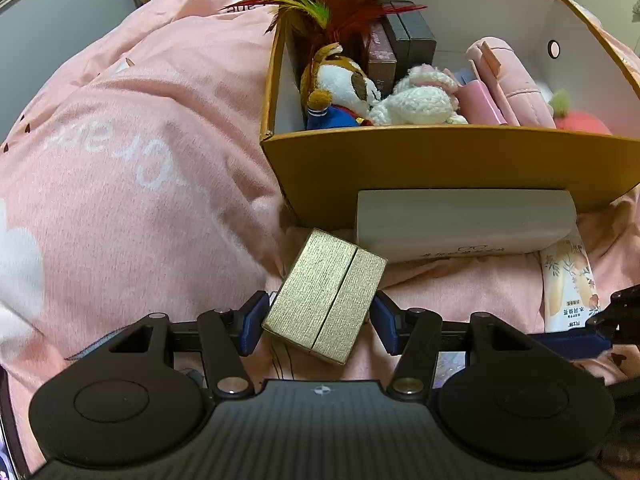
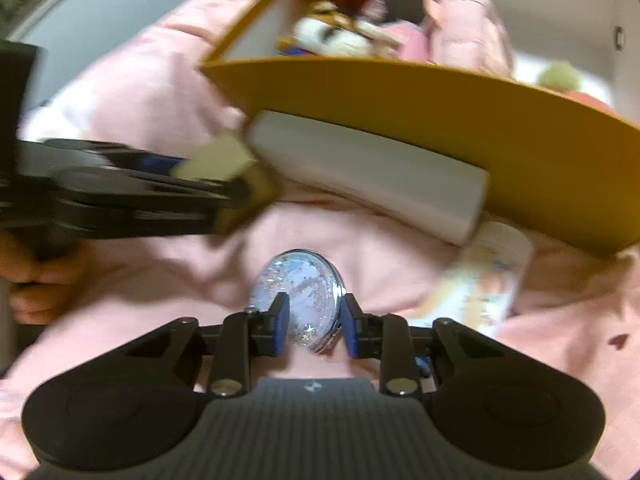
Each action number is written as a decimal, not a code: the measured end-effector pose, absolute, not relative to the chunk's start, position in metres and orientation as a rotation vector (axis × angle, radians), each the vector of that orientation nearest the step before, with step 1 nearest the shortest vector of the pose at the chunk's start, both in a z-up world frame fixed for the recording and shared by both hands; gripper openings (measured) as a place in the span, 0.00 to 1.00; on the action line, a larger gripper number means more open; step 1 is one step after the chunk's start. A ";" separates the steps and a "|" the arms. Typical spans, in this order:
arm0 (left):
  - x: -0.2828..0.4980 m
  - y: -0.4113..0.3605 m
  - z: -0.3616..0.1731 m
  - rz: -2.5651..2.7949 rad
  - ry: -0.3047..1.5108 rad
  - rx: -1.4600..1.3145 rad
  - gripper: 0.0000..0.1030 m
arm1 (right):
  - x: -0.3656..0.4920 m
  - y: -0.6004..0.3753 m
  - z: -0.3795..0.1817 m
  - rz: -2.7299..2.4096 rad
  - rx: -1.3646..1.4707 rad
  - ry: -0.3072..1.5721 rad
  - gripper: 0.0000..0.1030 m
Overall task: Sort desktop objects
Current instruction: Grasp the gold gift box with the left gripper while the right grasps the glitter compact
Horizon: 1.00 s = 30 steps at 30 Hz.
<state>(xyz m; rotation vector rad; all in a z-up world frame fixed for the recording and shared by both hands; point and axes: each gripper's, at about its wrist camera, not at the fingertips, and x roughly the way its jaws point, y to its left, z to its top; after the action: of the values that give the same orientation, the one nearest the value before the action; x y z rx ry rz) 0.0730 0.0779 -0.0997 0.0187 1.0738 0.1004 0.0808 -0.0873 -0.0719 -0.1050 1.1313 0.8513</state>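
Observation:
My left gripper is shut on a small gold textured box, held just above the pink blanket in front of a yellow storage box. My right gripper is shut on a round glittery compact. In the blurred right wrist view the left gripper with the gold box shows at the left. The storage box holds plush toys, a feather toy, dark boxes and pink items.
A white rectangular case lies against the storage box's front wall. A printed tissue pack lies to its right. The pink blanket bulges high at the left. A grey wall stands beyond.

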 end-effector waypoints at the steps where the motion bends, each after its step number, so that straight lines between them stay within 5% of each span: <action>1: 0.074 0.077 -0.099 0.099 1.075 0.025 0.62 | 0.079 -0.084 -0.072 0.857 -0.120 1.122 0.30; 17: 0.069 0.077 -0.100 0.091 1.078 0.024 0.60 | 0.115 -0.076 -0.133 0.867 0.155 1.363 0.50; 23: 0.067 0.080 -0.099 0.095 1.073 -0.001 0.59 | 0.106 -0.081 -0.119 0.875 0.154 1.313 0.27; 30: 0.059 0.080 -0.090 0.068 1.060 -0.058 0.59 | 0.097 -0.088 -0.089 0.878 0.122 1.188 0.17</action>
<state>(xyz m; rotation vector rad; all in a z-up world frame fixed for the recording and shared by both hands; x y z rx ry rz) 0.0585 0.0803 -0.0896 -0.0580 1.0604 0.0682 0.0971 -0.0883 -0.0885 0.1218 1.1885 0.8783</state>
